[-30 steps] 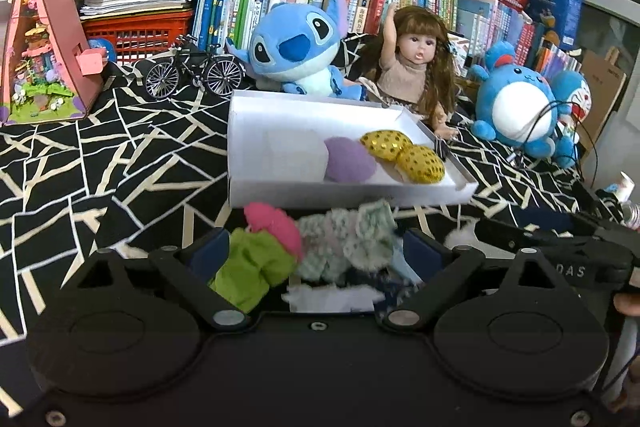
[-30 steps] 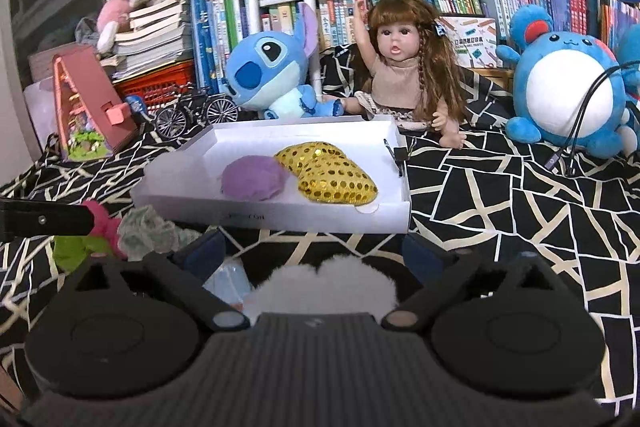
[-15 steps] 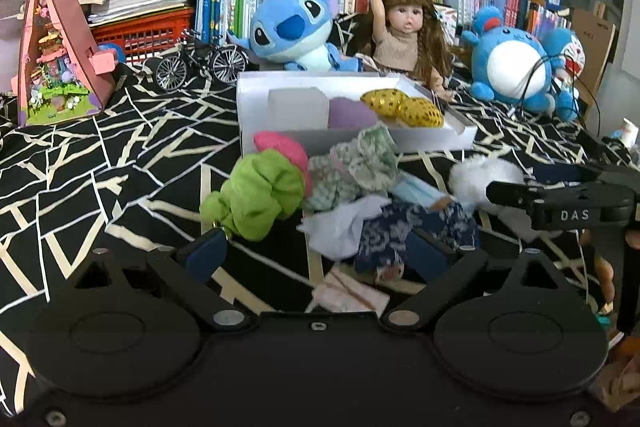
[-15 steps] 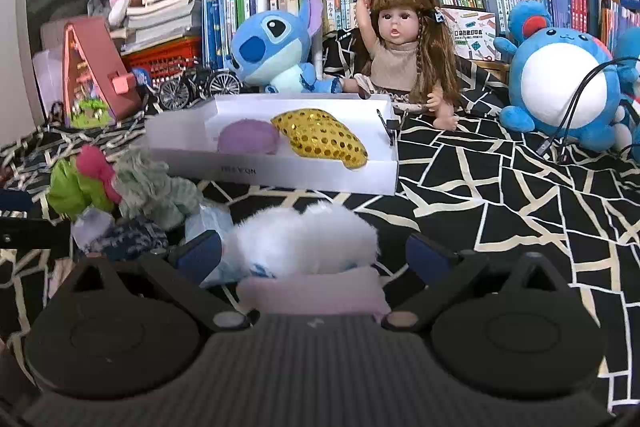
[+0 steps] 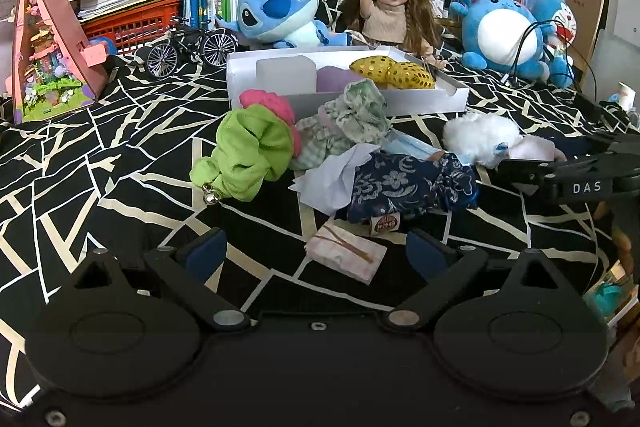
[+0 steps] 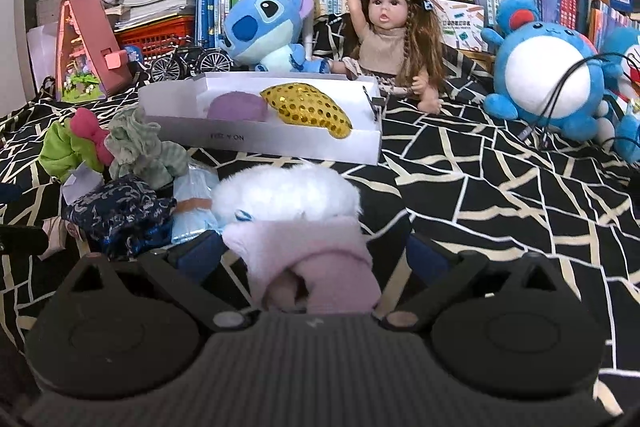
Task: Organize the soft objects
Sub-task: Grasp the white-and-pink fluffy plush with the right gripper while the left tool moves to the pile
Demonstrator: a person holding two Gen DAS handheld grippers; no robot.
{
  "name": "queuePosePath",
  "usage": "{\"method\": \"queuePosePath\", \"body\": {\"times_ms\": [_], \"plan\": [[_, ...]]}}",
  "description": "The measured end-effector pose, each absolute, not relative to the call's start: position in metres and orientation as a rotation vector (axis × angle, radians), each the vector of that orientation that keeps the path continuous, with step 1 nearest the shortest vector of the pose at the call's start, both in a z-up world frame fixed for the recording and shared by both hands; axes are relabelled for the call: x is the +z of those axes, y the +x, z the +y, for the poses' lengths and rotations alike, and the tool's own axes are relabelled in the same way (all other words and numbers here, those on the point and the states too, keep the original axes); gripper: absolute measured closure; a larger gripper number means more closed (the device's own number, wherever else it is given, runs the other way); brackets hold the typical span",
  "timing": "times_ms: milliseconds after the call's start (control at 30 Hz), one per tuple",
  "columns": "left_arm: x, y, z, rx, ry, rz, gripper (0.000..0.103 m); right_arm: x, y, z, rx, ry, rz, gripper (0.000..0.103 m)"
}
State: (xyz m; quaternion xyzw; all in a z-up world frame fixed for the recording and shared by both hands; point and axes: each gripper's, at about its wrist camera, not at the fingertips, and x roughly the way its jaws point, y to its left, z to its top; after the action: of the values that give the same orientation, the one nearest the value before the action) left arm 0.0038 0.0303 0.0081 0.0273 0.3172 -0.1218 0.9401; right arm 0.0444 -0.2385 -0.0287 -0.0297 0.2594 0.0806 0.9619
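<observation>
Left wrist view shows the white tray (image 5: 424, 103) on the black patterned cloth (image 5: 100, 163), holding a pale translucent block (image 5: 285, 75), a purple pad (image 5: 332, 79) and two gold sequined pieces (image 5: 394, 73). Just in front of the tray lies the heap of soft things: a green scrunchie (image 5: 252, 155) with a small bell, a pink scrunchie (image 5: 272, 103) touching it, a grey-green checked scrunchie (image 5: 352, 119), a white tissue (image 5: 332, 179), a navy floral pouch (image 5: 412, 187), a light blue face mask (image 5: 412, 147) and a small pink packet (image 5: 346, 257) nearest the camera.

The left gripper (image 5: 318, 253) hangs low over the cloth with its blue-padded fingers spread wide; nothing sits between them but the pink packet lying on the cloth, untouched. The right gripper (image 6: 314, 255) is also spread wide, level with the cloth, with a white fluffy pom-pom item (image 6: 286, 193) and its pink fleece part (image 6: 316, 259) lying between the fingers, neither pad visibly pressing on it.

Only the left wrist view shows the translucent block in the tray and the pink packet, and it sees the right gripper's black body (image 5: 576, 183) from the side, beside the fluffy item (image 5: 480, 139). Only the right wrist view shows the tray's (image 6: 280, 143) front wall with faint lettering and a black clip (image 6: 374, 103) at its right end. Behind the tray sit a Stitch plush (image 6: 264, 27), a doll (image 6: 390, 39) and a blue round plush (image 6: 548, 75).
</observation>
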Motion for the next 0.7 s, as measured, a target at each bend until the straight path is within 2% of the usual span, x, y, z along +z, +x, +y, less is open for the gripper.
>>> {"method": "queuePosePath", "body": {"times_ms": [233, 367, 633, 700], "plan": [[0.002, 0.004, 0.028, -0.267, 0.069, 0.633, 0.01, -0.033, 0.042, -0.241, 0.155, -0.042, 0.544, 0.001], [-0.002, 0.005, 0.029, -0.303, 0.067, 0.627, 0.021, -0.035, 0.04, -0.24, 0.155, -0.046, 0.541, 0.002], [-0.005, 0.005, 0.024, -0.345, 0.12, 0.63, 0.034, -0.036, 0.038, -0.24, 0.155, -0.052, 0.546, 0.007], [-0.005, 0.005, 0.023, -0.355, 0.145, 0.628, 0.04, -0.037, 0.038, -0.241, 0.154, -0.051, 0.549, 0.01]]}}
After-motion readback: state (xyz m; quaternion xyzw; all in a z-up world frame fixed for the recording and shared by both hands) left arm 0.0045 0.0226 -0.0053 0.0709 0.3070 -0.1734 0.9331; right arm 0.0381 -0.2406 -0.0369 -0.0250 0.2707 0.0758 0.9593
